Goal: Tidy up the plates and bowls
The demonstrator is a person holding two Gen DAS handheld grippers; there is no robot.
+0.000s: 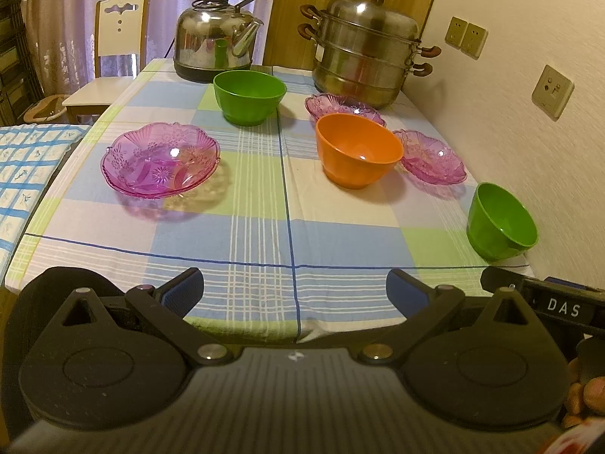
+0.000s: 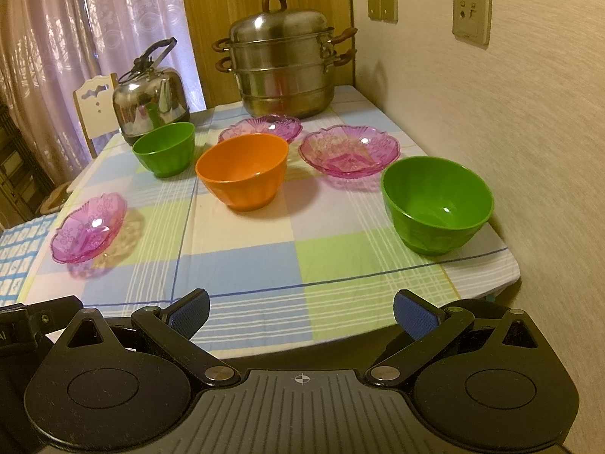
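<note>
On the checked tablecloth stand an orange bowl (image 1: 357, 151) (image 2: 242, 170), a far green bowl (image 1: 247, 96) (image 2: 164, 147) and a near green bowl (image 1: 501, 223) (image 2: 435, 204) by the wall. Three pink glass plates lie there: one at the left (image 1: 160, 159) (image 2: 89, 227), one behind the orange bowl (image 1: 342, 106) (image 2: 264, 126), one to its right (image 1: 431, 157) (image 2: 348, 149). My left gripper (image 1: 295, 289) is open and empty over the table's near edge. My right gripper (image 2: 302, 314) is open and empty, short of the near edge.
A steel kettle (image 1: 217, 34) (image 2: 151, 100) and a stacked steel steamer pot (image 1: 366, 49) (image 2: 283, 68) stand at the table's far end. A wall with sockets (image 1: 552, 92) runs along the right. A white chair (image 1: 113, 53) stands at the far left.
</note>
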